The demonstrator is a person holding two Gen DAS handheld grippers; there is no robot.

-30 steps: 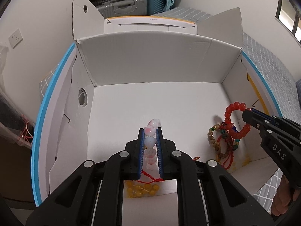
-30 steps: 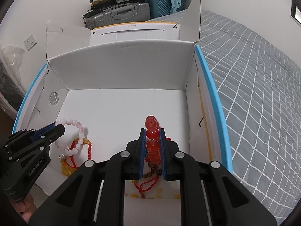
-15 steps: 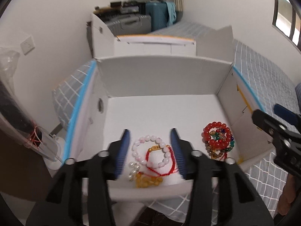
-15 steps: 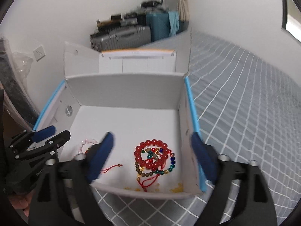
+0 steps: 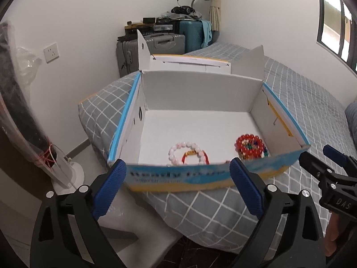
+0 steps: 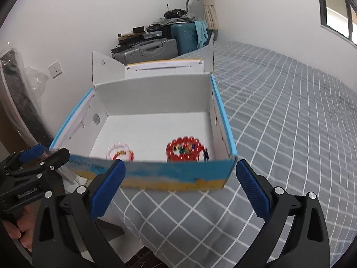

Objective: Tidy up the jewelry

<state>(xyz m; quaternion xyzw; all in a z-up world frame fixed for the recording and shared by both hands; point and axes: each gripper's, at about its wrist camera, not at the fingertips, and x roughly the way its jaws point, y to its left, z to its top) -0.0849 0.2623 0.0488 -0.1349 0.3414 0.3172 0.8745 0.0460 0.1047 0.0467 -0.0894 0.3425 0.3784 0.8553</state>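
Nearest in both wrist views, the left gripper is seen spread wide with its jaws opening and nothing between them, and the right gripper is likewise spread wide and opening, with only the near wall of the box framed in the gap. Neither is touching any jewelry; both are held back from the box, on its near side.

So the task looks pretty far along, judging by how things lie. Just past the grippers, an open cardboard box is sat on the near corner of a bed with a grey checked cover. Inside, two little groups are laid on the white floor near the front wall. On the left, a pale pink bead bracelet is resting with a red cord bracelet overlapping it, a gold charm showing on the cord. On the right, well apart from those, a red bead bracelet is piled together with a multicoloured beaded strand; exactly how many pieces are in that pile can't be told. No loose jewelry is visible outside the box, so probably not much is left, maybe just closing the flaps standing up at the far side.

Further back, some suitcases are stacked against the wall.
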